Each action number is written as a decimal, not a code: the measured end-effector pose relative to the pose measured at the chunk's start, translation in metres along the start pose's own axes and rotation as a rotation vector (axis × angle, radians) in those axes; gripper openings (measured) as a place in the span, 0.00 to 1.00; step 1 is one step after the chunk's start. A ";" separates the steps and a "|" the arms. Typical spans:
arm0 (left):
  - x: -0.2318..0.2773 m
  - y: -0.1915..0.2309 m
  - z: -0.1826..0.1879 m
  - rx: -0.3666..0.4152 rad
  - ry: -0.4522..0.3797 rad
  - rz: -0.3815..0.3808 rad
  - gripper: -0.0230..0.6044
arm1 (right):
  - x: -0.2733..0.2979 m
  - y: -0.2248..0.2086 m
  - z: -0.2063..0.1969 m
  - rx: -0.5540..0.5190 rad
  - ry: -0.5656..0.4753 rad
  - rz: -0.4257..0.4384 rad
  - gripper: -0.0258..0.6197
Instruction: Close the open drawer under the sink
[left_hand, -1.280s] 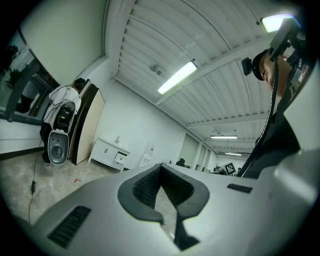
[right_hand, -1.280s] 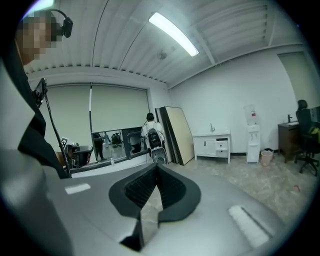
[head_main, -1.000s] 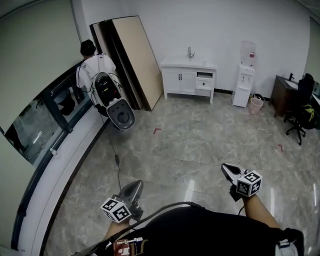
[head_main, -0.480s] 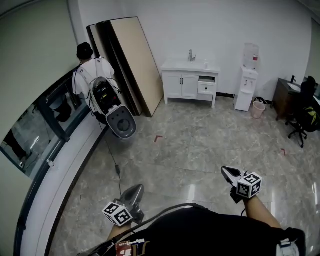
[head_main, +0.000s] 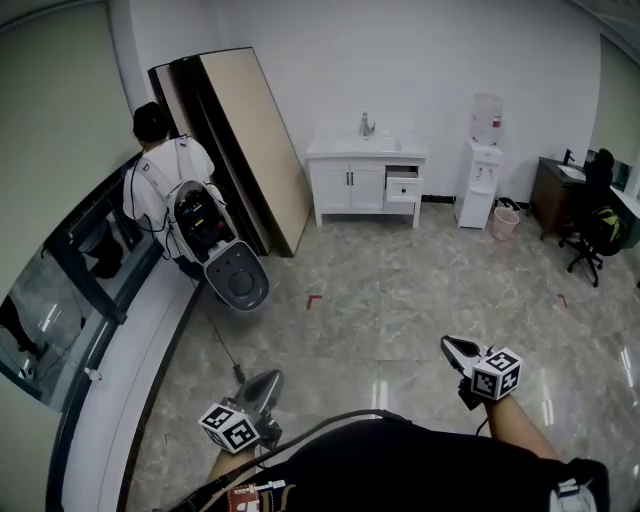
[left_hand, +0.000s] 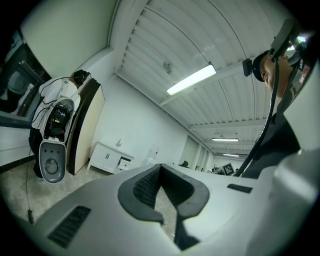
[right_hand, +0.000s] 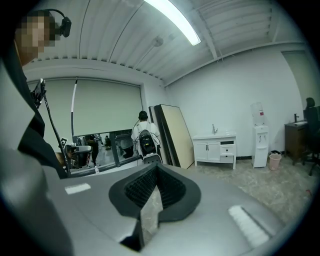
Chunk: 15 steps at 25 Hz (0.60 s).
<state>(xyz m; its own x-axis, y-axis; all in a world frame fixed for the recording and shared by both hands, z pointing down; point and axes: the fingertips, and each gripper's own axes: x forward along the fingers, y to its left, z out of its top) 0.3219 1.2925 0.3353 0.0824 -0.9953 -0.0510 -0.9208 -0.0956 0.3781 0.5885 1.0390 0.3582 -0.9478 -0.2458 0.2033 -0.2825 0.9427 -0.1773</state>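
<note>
The white sink cabinet (head_main: 362, 182) stands against the far wall, several steps away across the floor. Its upper right drawer (head_main: 402, 184) is pulled out a little. The cabinet (left_hand: 109, 157) appears small in the left gripper view, and both the cabinet (right_hand: 215, 148) and its drawer (right_hand: 227, 149) show in the right gripper view. My left gripper (head_main: 263, 383) is held low at the lower left, shut and empty. My right gripper (head_main: 452, 346) is at the lower right, also shut and empty. Both point toward the far wall, and their tips (left_hand: 160, 167) (right_hand: 155, 167) meet with nothing between them.
A person with a backpack (head_main: 165, 170) stands at the left by the window ledge (head_main: 110, 400), with a white device (head_main: 235, 277) hanging behind them. Tall boards (head_main: 245, 140) lean on the wall. A water dispenser (head_main: 478, 165), bin (head_main: 503, 222), desk and office chair (head_main: 590, 225) stand at the right.
The view has moved forward across the floor, so the cabinet and the person look nearer and lower in the frame. Both grippers stay shut and keep their places in the view.
</note>
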 end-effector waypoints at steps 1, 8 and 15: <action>0.001 0.011 0.004 0.001 0.004 0.001 0.03 | 0.009 0.002 0.002 0.003 0.000 -0.004 0.04; 0.013 0.069 0.009 -0.029 -0.001 0.028 0.03 | 0.064 -0.013 0.002 0.015 0.033 -0.007 0.04; 0.056 0.108 0.011 -0.040 -0.013 0.098 0.03 | 0.134 -0.058 0.017 0.018 0.030 0.073 0.04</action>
<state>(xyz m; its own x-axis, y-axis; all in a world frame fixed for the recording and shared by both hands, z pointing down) 0.2229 1.2267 0.3632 -0.0130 -0.9996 -0.0240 -0.9083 0.0018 0.4184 0.4756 0.9480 0.3787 -0.9610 -0.1695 0.2183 -0.2159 0.9536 -0.2100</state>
